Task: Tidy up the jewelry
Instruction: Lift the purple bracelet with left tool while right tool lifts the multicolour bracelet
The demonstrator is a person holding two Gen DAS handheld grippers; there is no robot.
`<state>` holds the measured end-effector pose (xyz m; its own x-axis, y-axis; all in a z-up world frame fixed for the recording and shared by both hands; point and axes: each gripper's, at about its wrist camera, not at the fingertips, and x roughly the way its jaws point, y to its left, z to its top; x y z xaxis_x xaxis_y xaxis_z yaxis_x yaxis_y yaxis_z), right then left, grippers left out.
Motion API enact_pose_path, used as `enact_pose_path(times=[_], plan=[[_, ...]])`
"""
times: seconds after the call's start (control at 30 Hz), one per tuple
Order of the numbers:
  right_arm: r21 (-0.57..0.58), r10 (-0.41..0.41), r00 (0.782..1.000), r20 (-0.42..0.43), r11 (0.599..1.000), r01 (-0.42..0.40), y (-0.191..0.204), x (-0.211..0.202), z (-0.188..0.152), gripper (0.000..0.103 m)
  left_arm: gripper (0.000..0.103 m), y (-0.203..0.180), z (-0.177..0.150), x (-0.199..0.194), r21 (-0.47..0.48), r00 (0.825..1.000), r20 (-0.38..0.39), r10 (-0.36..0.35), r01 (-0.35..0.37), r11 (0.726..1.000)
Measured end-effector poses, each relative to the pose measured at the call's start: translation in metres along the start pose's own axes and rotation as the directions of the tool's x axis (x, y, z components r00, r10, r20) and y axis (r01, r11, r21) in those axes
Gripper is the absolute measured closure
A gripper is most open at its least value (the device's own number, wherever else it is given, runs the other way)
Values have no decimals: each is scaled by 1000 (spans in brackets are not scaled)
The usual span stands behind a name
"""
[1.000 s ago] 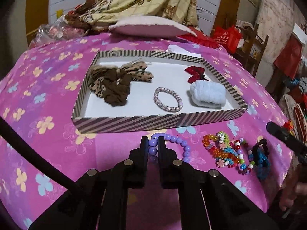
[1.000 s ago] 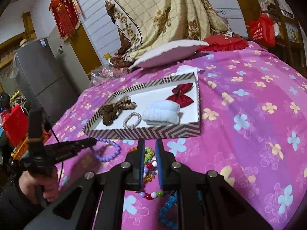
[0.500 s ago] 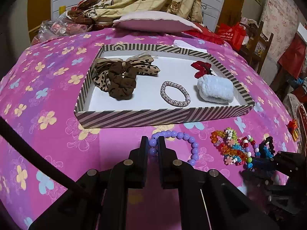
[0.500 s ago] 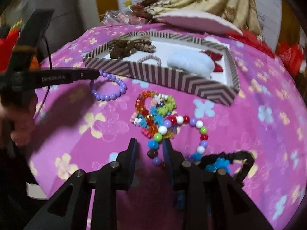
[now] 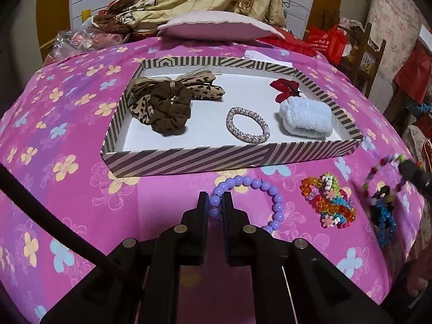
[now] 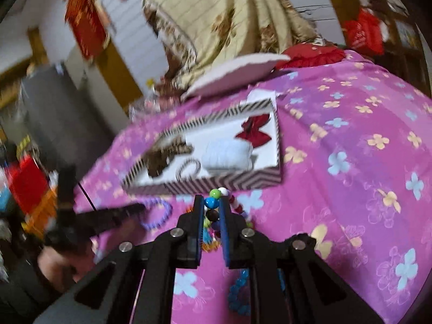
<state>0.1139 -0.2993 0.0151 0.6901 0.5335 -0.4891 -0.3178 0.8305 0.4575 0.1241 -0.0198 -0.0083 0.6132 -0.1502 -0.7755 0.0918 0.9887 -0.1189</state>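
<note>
my left gripper (image 5: 215,202) is matt black plastic with dull metal pins, closed on a purple bracelet (image 5: 252,197) of smooth, glossy beads. my right gripper (image 6: 211,208) (blue pads inside) pinches a multicoloured bracelet (image 6: 216,199) of shiny round beads. the striped box (image 5: 189,159) looks like matt card, holding a fuzzy pale blue band (image 5: 306,118) and a soft brown cloth scrunchie (image 5: 168,108), on a smooth printed sheet (image 5: 67,189).

Right wrist view motion-blurred throughout. Multicolour bead bracelet (image 6: 214,202) partly hidden between right claw (image 6: 211,208) fingers. Blue bead string (image 6: 237,289) below it cut by claw body. Striped tray (image 6: 216,183) contents ahead indistinct.
</note>
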Motion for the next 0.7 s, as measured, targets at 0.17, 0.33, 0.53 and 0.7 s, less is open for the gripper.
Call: enact_pose_path(times=[0.17,0.33,0.53,0.7], plan=[[-5,-6,1000,14,1000,6,-1,-1,2,92,83,0,-1,1,-2,1000,-2,6,-6,1000],[-45,-56,997,-44,998,54,4,-6,-1,92,83,0,-1,1,-1,1000,-4,6,-6,1000],[-63,-75,996,-40,995,72,8,-10,-2,92,83,0,-1,1,-2,1000,-2,7,-7,1000],[-68,-73,996,-45,995,70,11,-11,-3,92,83,1,-1,1,-2,1000,-3,10,-10,1000]])
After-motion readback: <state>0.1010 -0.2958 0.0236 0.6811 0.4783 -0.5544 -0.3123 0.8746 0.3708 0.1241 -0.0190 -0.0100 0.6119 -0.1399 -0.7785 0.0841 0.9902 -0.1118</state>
